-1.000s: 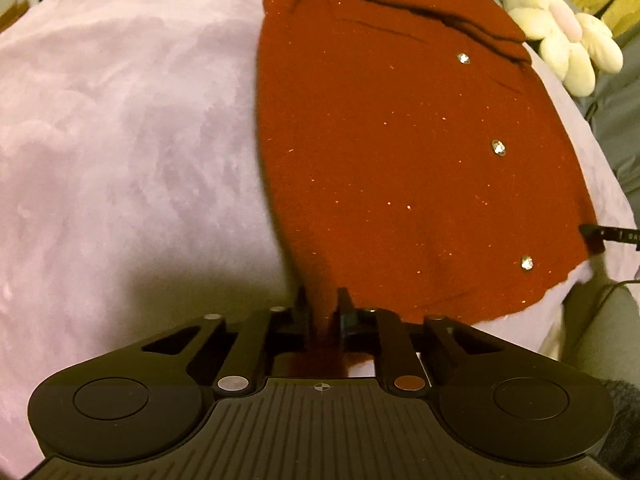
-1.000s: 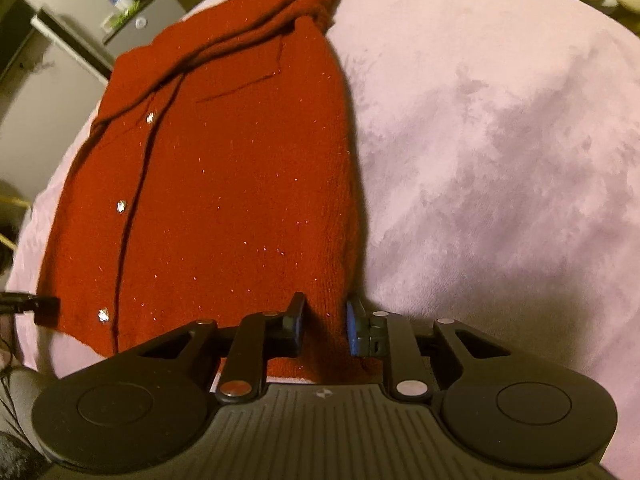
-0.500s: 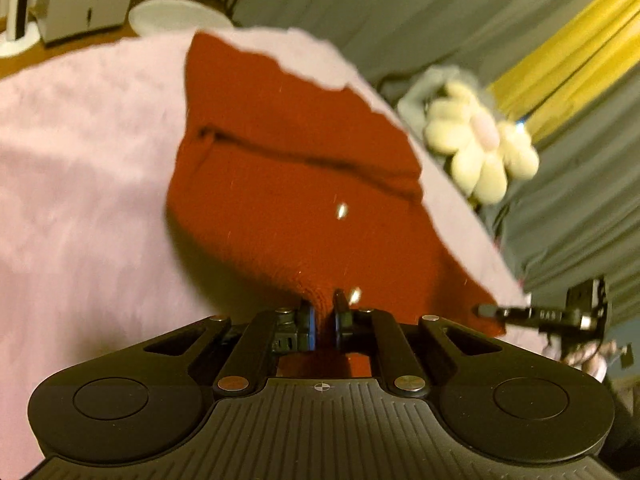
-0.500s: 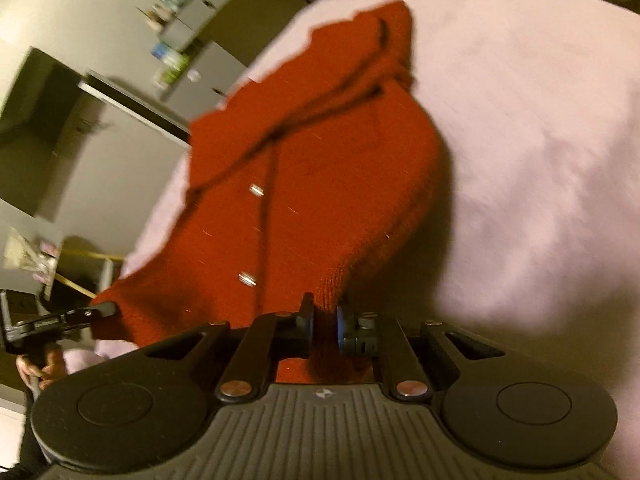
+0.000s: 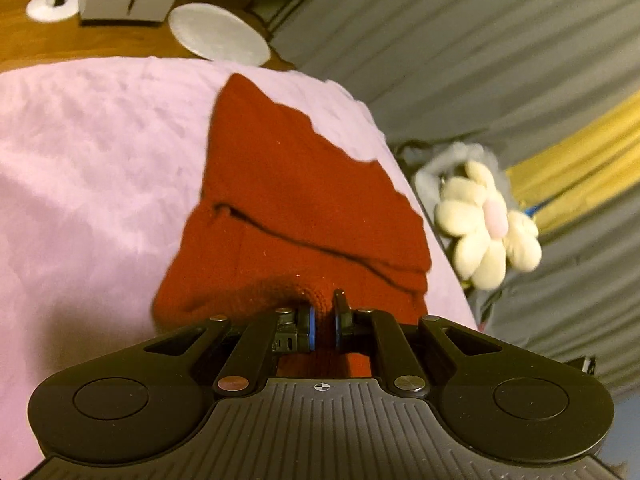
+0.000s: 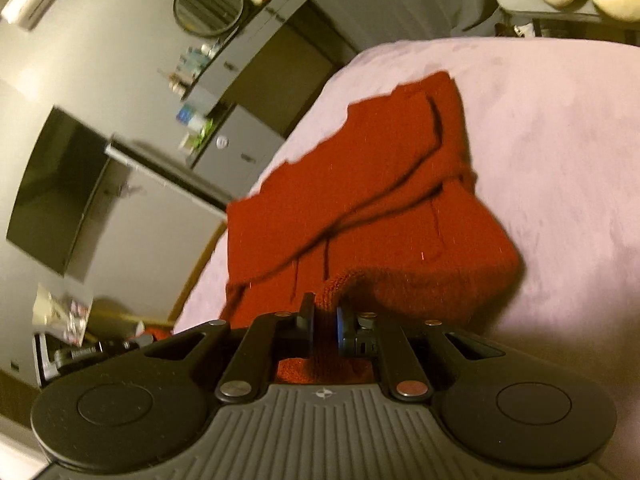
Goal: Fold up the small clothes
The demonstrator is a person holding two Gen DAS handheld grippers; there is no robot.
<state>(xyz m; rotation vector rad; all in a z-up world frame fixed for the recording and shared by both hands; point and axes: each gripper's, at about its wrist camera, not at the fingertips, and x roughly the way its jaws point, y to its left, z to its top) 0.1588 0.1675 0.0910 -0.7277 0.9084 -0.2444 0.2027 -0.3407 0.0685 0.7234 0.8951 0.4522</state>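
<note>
A small dark red knitted cardigan (image 5: 304, 204) lies on a pale pink plush bed cover (image 5: 88, 168). My left gripper (image 5: 323, 312) is shut on the cardigan's bottom hem at one corner and holds it lifted. My right gripper (image 6: 324, 312) is shut on the hem at the other corner of the cardigan (image 6: 384, 200). The lower half of the garment curls up and over toward the collar end, which still rests flat on the cover (image 6: 560, 152). The buttons are hidden under the fold.
A cream flower-shaped plush toy (image 5: 484, 220) lies beyond the bed's right edge by grey and yellow curtains. A white round stool (image 5: 218, 38) stands on the wood floor past the bed. A dark TV (image 6: 52, 188) and grey cabinets (image 6: 232, 148) stand across the room.
Both grippers have risen and moved forward with the hem, so the cardigan's lower half has lifted off the cover and rolled toward the collar. The buttons have gone out of sight.
</note>
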